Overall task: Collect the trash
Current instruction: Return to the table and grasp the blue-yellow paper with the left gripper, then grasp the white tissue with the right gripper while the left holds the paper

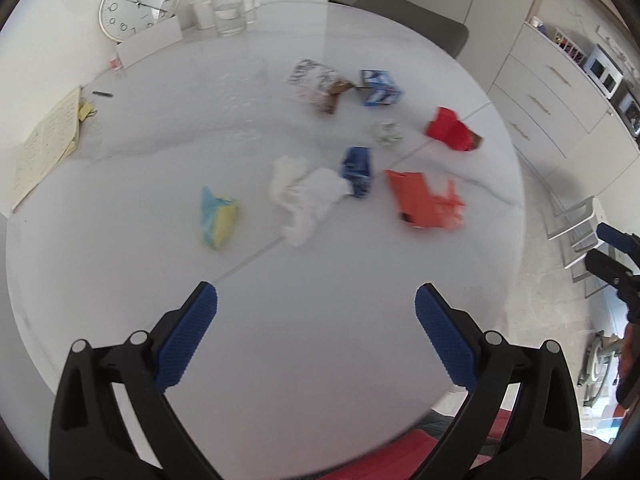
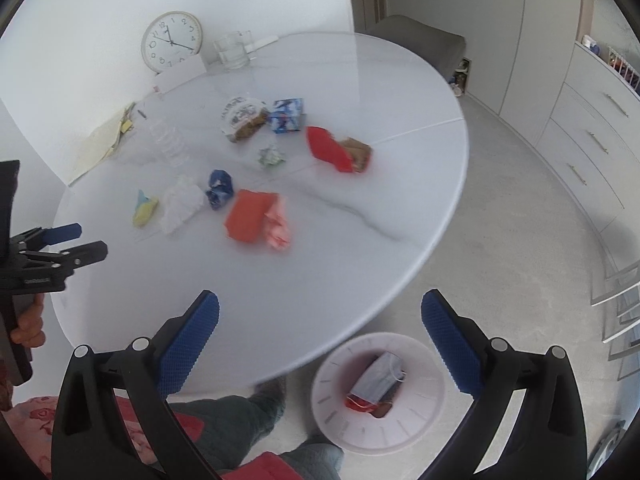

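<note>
Trash lies on a round white table (image 1: 280, 280): an orange carton (image 1: 420, 200) (image 2: 250, 218), a red box (image 1: 450, 130) (image 2: 332, 148), a blue crumpled wrapper (image 1: 357, 170) (image 2: 219, 189), white tissue (image 1: 304, 196) (image 2: 180, 206), a yellow-blue packet (image 1: 218, 218) (image 2: 145, 208), a blue-white box (image 1: 380, 88) (image 2: 287, 115), a printed bag (image 1: 316, 82) (image 2: 244, 118) and a small crumpled wrapper (image 1: 387, 132) (image 2: 272, 157). My left gripper (image 1: 316, 300) is open and empty above the near table. My right gripper (image 2: 320, 304) is open and empty above the table edge and a white bin (image 2: 378, 392) holding some trash.
A wall clock (image 1: 138, 2), a glass jug (image 1: 230, 12), a white card holder (image 1: 150, 42), a notebook (image 1: 48, 144) and a pen (image 1: 103, 94) stand at the table's far left. A grey chair (image 1: 420, 20) and drawers (image 1: 548, 104) are behind. The other gripper shows at each view's edge (image 2: 60, 248).
</note>
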`<state>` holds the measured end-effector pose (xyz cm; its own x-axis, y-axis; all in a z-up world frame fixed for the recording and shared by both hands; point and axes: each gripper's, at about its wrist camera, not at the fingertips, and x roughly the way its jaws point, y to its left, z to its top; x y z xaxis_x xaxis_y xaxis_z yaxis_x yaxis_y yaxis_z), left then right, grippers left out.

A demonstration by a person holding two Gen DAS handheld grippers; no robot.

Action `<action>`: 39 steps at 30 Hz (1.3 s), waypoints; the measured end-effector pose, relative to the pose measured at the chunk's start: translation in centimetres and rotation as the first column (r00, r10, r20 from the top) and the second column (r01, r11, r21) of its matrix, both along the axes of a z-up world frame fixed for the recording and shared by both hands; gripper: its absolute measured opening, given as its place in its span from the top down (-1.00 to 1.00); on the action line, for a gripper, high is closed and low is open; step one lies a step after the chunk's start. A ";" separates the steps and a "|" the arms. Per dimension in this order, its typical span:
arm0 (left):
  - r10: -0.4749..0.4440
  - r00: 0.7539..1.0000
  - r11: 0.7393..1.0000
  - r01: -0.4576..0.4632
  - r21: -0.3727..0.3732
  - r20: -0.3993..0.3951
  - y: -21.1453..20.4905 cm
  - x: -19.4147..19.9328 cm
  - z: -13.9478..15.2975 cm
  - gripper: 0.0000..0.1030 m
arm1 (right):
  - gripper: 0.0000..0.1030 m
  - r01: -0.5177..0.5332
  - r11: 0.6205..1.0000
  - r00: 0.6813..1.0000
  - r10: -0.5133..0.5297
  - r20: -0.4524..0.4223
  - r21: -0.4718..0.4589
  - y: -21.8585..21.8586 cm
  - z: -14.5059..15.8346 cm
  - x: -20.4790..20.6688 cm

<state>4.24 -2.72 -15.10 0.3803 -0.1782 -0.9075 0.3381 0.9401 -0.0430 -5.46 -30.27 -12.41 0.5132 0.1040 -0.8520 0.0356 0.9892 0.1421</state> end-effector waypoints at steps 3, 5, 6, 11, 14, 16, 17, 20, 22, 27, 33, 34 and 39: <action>0.006 1.000 1.000 -0.006 0.009 -0.002 2.4 2.5 -1.8 -0.85 | -0.95 0.006 1.000 1.000 -0.006 -0.011 0.001 2.3 -0.6 2.1; 0.004 1.000 1.000 -0.004 0.022 0.000 3.8 4.1 -3.2 -0.84 | -0.95 0.009 1.000 1.000 -0.009 -0.020 -0.002 3.7 -0.9 3.4; 0.000 1.000 1.000 0.000 0.027 -0.001 4.2 4.7 -3.8 -0.85 | -0.95 0.010 1.000 1.000 -0.010 -0.022 -0.005 4.2 -0.9 3.8; -0.017 0.999 0.999 0.019 0.027 -0.044 6.0 8.1 -6.9 -0.84 | -0.95 0.027 0.999 0.998 -0.028 -0.049 -0.022 6.7 -1.1 5.8; -0.036 0.998 0.999 0.037 0.013 -0.056 6.2 9.4 -7.9 -0.82 | -0.95 0.038 0.999 0.997 -0.040 -0.064 -0.028 7.9 -1.3 6.4; -0.049 0.997 0.999 0.050 0.010 -0.058 6.1 10.3 -8.5 -0.78 | -0.95 0.037 0.999 0.996 -0.039 -0.074 -0.028 8.7 -1.5 6.9; -0.057 0.996 0.998 0.057 0.007 -0.063 6.0 10.8 -8.7 -0.73 | -0.95 0.034 0.999 0.996 -0.036 -0.078 -0.029 9.2 -1.6 7.1; -0.080 0.994 0.997 0.079 -0.007 -0.079 5.7 11.6 -9.5 -0.56 | -0.95 0.018 0.999 0.995 -0.021 -0.094 -0.035 10.7 -2.1 8.0; -0.094 0.991 0.996 0.093 -0.016 -0.090 5.6 12.1 -9.9 -0.34 | -0.95 0.004 1.000 0.995 -0.007 -0.098 -0.030 11.8 -2.4 8.8; -0.139 0.987 0.990 0.139 0.000 -0.081 5.2 12.5 -10.3 0.31 | -0.95 -0.023 1.000 0.995 0.025 -0.098 0.018 14.4 -3.5 11.1; -0.116 0.985 0.992 0.108 -0.071 -0.125 7.2 12.7 -9.0 0.37 | -0.95 -0.100 0.994 0.989 0.104 -0.103 0.039 18.4 -5.9 14.5; -0.109 0.986 0.992 0.100 -0.078 -0.123 7.6 12.6 -8.7 0.37 | -0.95 -0.127 0.992 0.986 0.128 -0.104 0.015 19.4 -6.6 15.4; -0.073 0.991 0.993 0.062 -0.102 -0.109 9.7 11.5 -5.8 0.37 | -0.68 -0.161 0.986 0.977 0.152 -0.146 -0.049 21.4 -9.6 18.1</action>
